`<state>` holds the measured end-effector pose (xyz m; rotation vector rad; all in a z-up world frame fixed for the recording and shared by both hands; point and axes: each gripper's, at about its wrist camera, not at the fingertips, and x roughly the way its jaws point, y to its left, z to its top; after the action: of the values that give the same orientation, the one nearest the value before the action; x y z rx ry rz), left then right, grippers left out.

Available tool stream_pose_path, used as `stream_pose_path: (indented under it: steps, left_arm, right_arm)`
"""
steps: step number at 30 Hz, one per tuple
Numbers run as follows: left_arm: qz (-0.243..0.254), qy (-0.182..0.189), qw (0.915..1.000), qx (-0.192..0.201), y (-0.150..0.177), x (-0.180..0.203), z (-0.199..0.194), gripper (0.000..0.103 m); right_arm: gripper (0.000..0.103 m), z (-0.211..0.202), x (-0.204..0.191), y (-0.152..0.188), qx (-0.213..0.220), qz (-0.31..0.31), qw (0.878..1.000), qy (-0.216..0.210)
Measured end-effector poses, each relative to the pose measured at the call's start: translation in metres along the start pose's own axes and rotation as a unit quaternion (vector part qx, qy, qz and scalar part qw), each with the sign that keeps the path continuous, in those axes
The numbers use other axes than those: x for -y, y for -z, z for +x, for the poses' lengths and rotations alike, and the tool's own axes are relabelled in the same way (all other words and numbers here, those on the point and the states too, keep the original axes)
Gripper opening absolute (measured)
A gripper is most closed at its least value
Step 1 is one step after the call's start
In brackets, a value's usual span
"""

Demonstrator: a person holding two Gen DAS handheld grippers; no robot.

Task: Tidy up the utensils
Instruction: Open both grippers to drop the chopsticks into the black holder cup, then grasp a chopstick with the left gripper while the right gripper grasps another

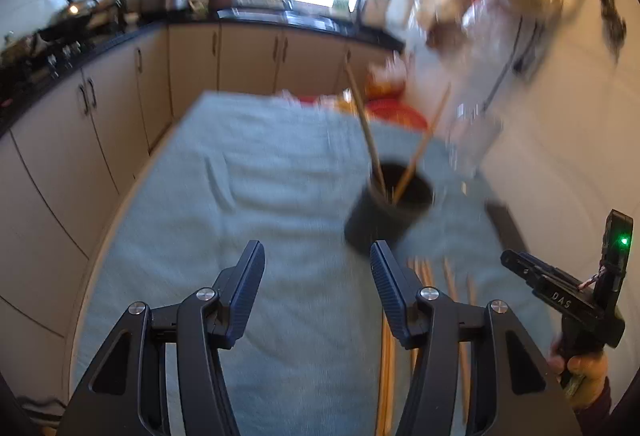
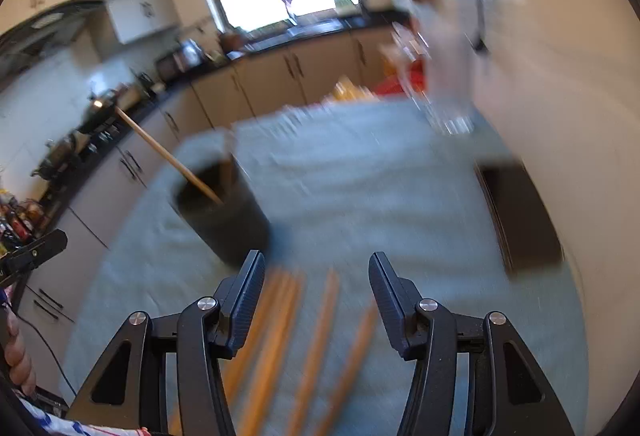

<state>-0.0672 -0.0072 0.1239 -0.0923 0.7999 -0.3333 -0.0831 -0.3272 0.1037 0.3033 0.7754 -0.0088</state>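
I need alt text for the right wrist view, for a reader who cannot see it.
The open right gripper hovers over several wooden chopsticks lying on a light blue cloth. Ahead to the left, a dark round holder already has chopsticks leaning in it; a kitchen counter and window are blurred behind.

Left wrist view: looks forward and down along the left tool [image 1: 318, 296] over the worktop's pale blue-green cloth [image 1: 280, 171], toward the window; tall black cylindrical holder [image 1: 384, 220] near, right of centre. Right wrist view: same heading, from further right; right tool [image 2: 317, 300] low over loose wooden chopsticks [image 2: 320, 336]. Both share cloth, holder [image 2: 228, 211], cabinets.
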Motion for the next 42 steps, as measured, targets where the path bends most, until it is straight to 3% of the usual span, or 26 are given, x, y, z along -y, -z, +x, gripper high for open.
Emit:
stream_pose_path:
  steps: [4, 6, 11, 13, 16, 21, 28, 31, 33, 34, 42]
  left_arm:
    - [0.038, 0.022, 0.9973, -0.058, 0.029, 0.018, 0.04, 0.053]
    - [0.046, 0.044, 0.9938, -0.091, 0.041, 0.027, 0.061, 0.042]
    - [0.06, 0.07, 0.986, -0.139, 0.056, 0.047, 0.098, 0.029]
    - [0.062, 0.079, 0.9843, -0.145, 0.056, 0.052, 0.106, 0.027]
    - [0.079, 0.07, 0.9823, -0.155, 0.058, 0.061, 0.118, 0.015]
    - [0.088, 0.067, 0.9822, -0.152, 0.056, 0.065, 0.119, 0.008]
    - [0.095, 0.045, 0.9823, -0.155, 0.051, 0.066, 0.126, 0.007]
    - [0.11, 0.024, 0.9816, -0.154, 0.048, 0.077, 0.134, 0.007]
    - [0.109, 0.015, 0.9815, -0.156, 0.047, 0.081, 0.136, 0.007]
    - [0.106, 0.015, 0.9817, -0.157, 0.046, 0.08, 0.136, 0.007]
    - [0.057, 0.014, 0.9801, -0.189, 0.051, 0.045, 0.116, 0.007]
  right_arm:
    - [0.057, 0.01, 0.032, 0.035, -0.042, 0.022, 0.999, 0.02]
    - [0.054, 0.012, 0.037, 0.046, -0.052, 0.021, 0.998, 0.021]
    - [0.053, 0.017, 0.039, 0.06, -0.063, 0.016, 0.998, 0.014]
    - [0.053, 0.02, 0.036, 0.063, -0.065, 0.014, 0.998, 0.012]
    - [0.053, 0.027, 0.028, 0.067, -0.068, 0.008, 0.998, 0.01]
    - [0.053, 0.03, 0.026, 0.067, -0.072, 0.009, 0.997, 0.008]
    - [0.052, 0.035, 0.024, 0.064, -0.073, 0.003, 0.997, 0.02]
    - [0.04, 0.041, 0.018, 0.06, -0.076, -0.006, 0.996, 0.04]
    - [0.019, 0.045, 0.015, 0.057, -0.08, -0.014, 0.995, 0.05]
    - [0.015, 0.048, 0.013, 0.054, -0.084, -0.018, 0.995, 0.047]
    - [0.011, 0.037, 0.026, 0.059, -0.12, -0.031, 0.991, 0.048]
